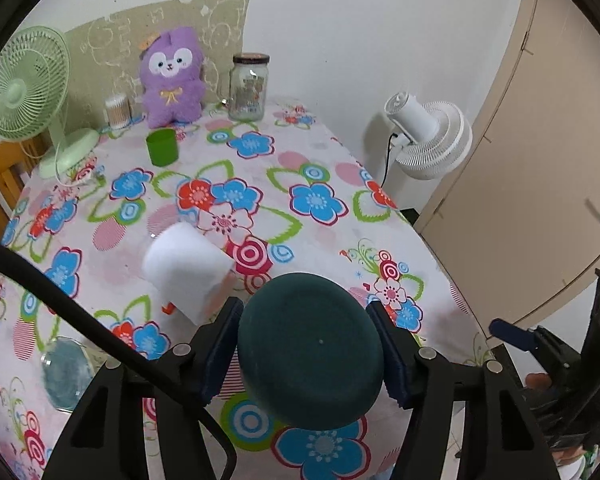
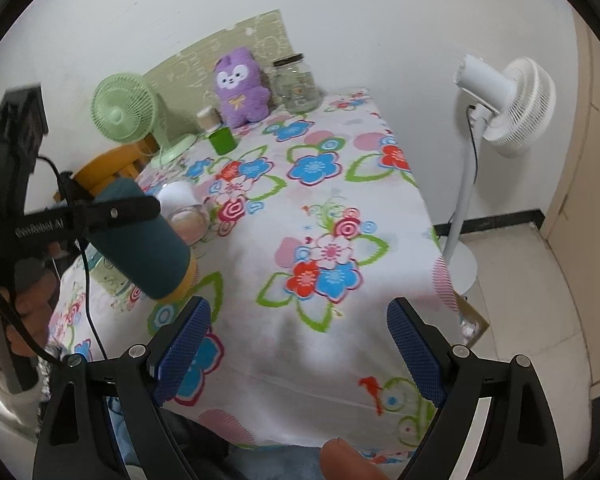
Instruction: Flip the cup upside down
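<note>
The left hand-held gripper (image 1: 308, 356) is pinching the dark teal cup (image 1: 310, 354). Its two blue pads press on the cup's sides, one on each side. The cup is up in the air above the bench (image 1: 324, 240), which has a flowery cloth on it. It is not touching the cloth.

From the left wrist view, we look right at the cup's flat bottom. So the cup's long way points along the fingers, straight out from the left hand-held gripper. From the right wrist view, the cup (image 2: 140, 240) is tipped on a slant. Its yellow open end points down toward the cloth and its flat bottom points up and away.

The white cup (image 1: 186, 268) lies just behind the teal cup, and it looks blurry.

The right hand-held gripper (image 2: 298, 350) is spread wide with nothing in it. It hangs well to the side of the teal cup, so the left one is nearer.

I think the flip is partly done. The next move needs more turning, so the open end faces straight down.
</note>
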